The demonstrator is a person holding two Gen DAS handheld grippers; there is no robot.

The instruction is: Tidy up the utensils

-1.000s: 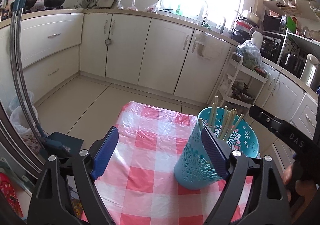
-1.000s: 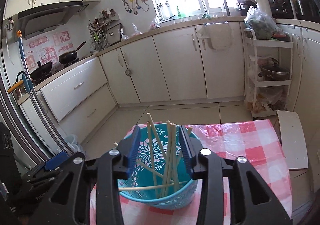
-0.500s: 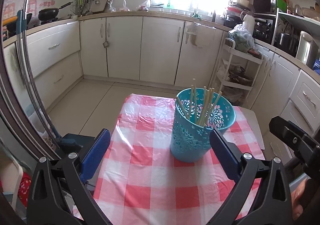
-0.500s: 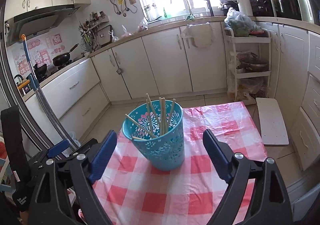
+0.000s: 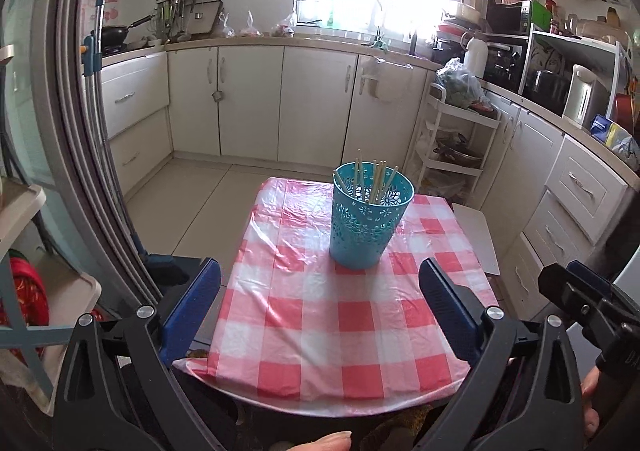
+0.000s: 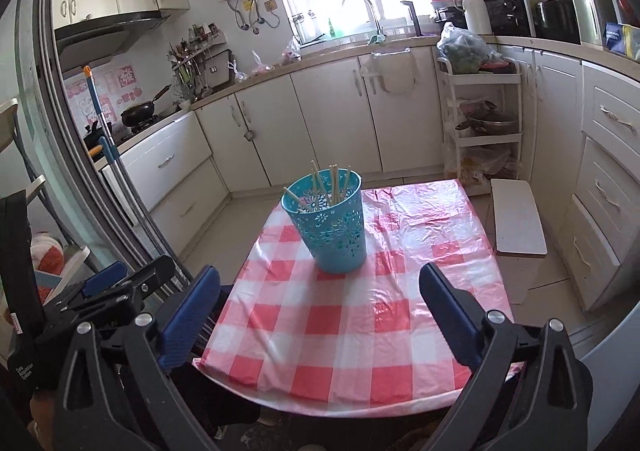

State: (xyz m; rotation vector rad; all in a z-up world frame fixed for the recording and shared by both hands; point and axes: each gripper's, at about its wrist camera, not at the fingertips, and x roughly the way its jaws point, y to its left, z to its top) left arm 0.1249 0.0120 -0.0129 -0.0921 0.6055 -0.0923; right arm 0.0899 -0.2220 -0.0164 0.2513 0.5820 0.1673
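— Teal holder with the chopsticks, where was it?
— Upright at twelve o'clock on the table. Left hand-held gripper and right hand-held gripper both gaped wide, empty.

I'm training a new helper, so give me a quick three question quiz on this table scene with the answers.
1. True or false: the chopsticks stand in the holder.
2. Which is shut on something: A left gripper, B right gripper, C neither?
3. Fill in: the holder stands on a red and white ____ cloth.

Key: 1 true; 2 C, both open and clear of the holder; 3 checked.
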